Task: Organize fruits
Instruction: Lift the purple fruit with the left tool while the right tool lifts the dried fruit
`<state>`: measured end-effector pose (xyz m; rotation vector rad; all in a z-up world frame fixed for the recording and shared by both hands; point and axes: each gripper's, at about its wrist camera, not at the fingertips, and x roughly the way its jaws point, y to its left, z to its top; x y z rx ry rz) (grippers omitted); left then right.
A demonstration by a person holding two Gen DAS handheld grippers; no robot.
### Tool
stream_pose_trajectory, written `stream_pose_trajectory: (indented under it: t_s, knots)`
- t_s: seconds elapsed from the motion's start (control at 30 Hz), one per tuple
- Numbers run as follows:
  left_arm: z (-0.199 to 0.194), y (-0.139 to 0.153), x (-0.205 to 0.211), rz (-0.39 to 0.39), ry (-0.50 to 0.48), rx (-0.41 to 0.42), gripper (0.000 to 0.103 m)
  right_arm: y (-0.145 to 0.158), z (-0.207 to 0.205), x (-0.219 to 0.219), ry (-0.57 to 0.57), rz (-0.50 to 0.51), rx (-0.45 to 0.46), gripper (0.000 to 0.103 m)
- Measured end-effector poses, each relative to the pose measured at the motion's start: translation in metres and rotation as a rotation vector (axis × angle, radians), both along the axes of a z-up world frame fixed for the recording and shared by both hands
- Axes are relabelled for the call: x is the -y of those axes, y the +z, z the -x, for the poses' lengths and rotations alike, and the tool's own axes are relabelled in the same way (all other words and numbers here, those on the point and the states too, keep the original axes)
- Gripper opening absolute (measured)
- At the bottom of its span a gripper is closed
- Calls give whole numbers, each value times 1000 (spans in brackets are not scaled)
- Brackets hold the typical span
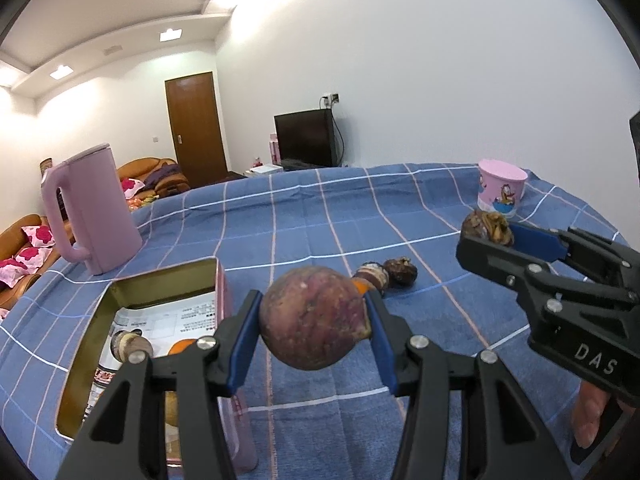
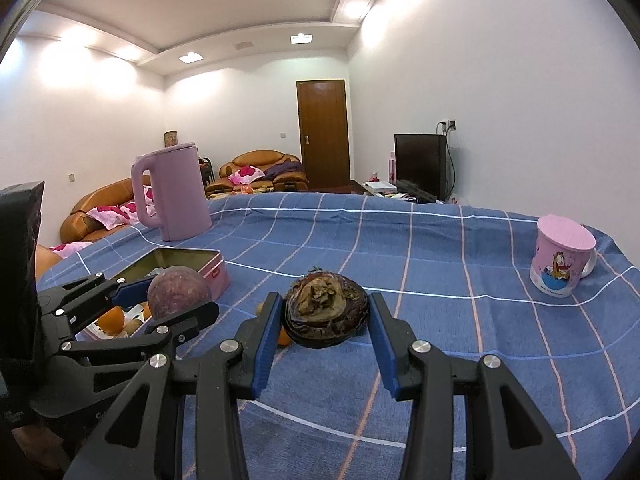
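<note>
My left gripper (image 1: pixel 314 326) is shut on a round purple passion fruit (image 1: pixel 314 316) and holds it above the blue checked cloth, just right of the open pink tin box (image 1: pixel 160 280). The tin holds an orange (image 1: pixel 182 347) and a small brown fruit (image 1: pixel 130 345). My right gripper (image 2: pixel 324 320) is shut on a dark wrinkled mangosteen (image 2: pixel 326 310), also lifted; it shows in the left wrist view (image 1: pixel 488 227). Two small brown fruits (image 1: pixel 400 270) and an orange (image 1: pixel 361 286) lie on the cloth behind the passion fruit.
A pink kettle (image 1: pixel 90 212) stands at the far left behind the tin. A pink cartoon mug (image 2: pixel 562 258) with a lid stands at the far right. The blue checked tablecloth (image 2: pixel 440 264) covers the table.
</note>
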<state>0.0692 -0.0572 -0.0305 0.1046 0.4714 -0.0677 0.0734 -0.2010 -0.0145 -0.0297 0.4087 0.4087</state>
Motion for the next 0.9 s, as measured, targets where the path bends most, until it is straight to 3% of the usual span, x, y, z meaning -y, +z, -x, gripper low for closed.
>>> stream_pose_trajectory:
  t_s: [0.43,0.9]
  knots:
    - [12,6,-2,0,28,76,52,3,10,-1,0,5,50,45]
    - [18,5,-13,36,37,89,52,5,13,-5,-6,19,64,45]
